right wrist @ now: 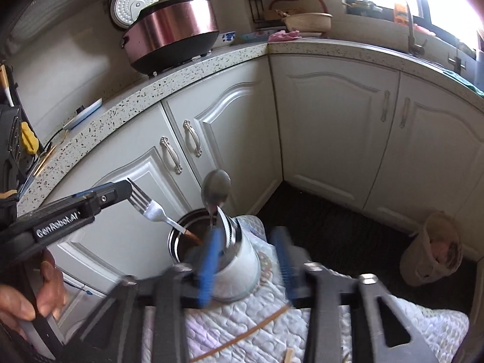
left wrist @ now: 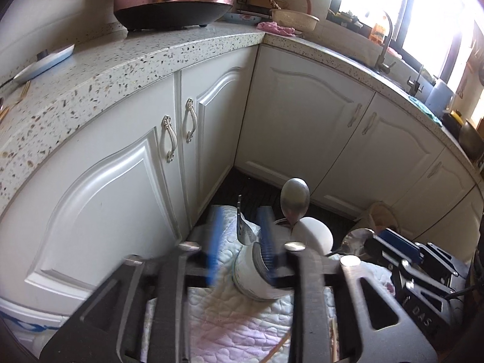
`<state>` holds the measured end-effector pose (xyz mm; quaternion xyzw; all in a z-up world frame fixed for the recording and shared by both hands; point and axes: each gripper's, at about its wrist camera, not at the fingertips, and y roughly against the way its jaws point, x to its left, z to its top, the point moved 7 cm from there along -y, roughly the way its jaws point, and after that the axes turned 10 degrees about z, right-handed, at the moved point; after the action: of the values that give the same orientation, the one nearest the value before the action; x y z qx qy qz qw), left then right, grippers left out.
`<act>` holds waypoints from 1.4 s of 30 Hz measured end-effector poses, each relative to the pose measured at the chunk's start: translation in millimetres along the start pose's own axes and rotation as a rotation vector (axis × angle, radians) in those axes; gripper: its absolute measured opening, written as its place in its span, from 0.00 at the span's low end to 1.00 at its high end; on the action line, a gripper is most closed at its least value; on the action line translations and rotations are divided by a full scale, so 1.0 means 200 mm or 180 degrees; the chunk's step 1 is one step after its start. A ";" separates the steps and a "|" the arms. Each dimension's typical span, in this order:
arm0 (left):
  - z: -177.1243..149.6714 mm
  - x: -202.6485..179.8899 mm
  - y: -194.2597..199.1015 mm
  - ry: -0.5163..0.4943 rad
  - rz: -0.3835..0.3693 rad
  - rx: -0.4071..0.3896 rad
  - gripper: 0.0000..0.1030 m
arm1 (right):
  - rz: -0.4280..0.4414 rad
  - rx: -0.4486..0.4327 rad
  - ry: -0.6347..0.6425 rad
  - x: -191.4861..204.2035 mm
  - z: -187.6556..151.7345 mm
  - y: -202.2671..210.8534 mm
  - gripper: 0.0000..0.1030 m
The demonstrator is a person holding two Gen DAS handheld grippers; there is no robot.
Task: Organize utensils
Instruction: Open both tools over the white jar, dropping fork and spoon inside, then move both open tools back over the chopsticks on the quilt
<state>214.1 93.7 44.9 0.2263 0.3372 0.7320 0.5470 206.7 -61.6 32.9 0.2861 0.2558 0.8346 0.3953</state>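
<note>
A white utensil cup (right wrist: 239,267) stands on a quilted cloth (right wrist: 242,326), with a steel spoon (right wrist: 215,188) upright in it. A dark steel cup (right wrist: 187,236) stands beside it on the left. The left gripper (right wrist: 121,192) comes in from the left with a fork (right wrist: 148,205) at its tip, handle slanting down into the dark cup. In the left wrist view my left gripper (left wrist: 242,230) has its blue fingers apart above the white cup (left wrist: 257,275) and spoon (left wrist: 295,199); the fork (left wrist: 243,230) shows between them. My right gripper (right wrist: 246,260) is open astride the white cup.
White cabinet doors (right wrist: 242,139) and a speckled counter (right wrist: 193,72) with a rice cooker (right wrist: 172,30) surround the corner. A beige bag (right wrist: 432,251) sits on the dark floor at right. A thin wooden stick (right wrist: 242,332) lies on the cloth.
</note>
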 end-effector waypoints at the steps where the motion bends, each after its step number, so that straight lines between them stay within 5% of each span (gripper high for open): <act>1: 0.00 0.00 0.01 0.0010 -0.0013 -0.0006 0.37 | 0.0001 -0.0005 -0.0008 0.00 -0.01 0.02 0.39; 18: -0.33 -0.16 0.25 -0.0339 -0.0105 -0.0025 0.43 | -0.0189 0.0100 -0.0349 -0.13 -0.38 0.31 0.42; 42: -0.69 -0.50 0.23 -0.0739 -0.0378 0.0349 0.43 | -0.0509 0.0272 -0.0797 -0.39 -0.79 0.52 0.42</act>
<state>116.6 -43.6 -9.7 0.3187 0.3240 0.6477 0.6115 86.3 -215.5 -32.2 0.3832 0.2618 0.7466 0.4767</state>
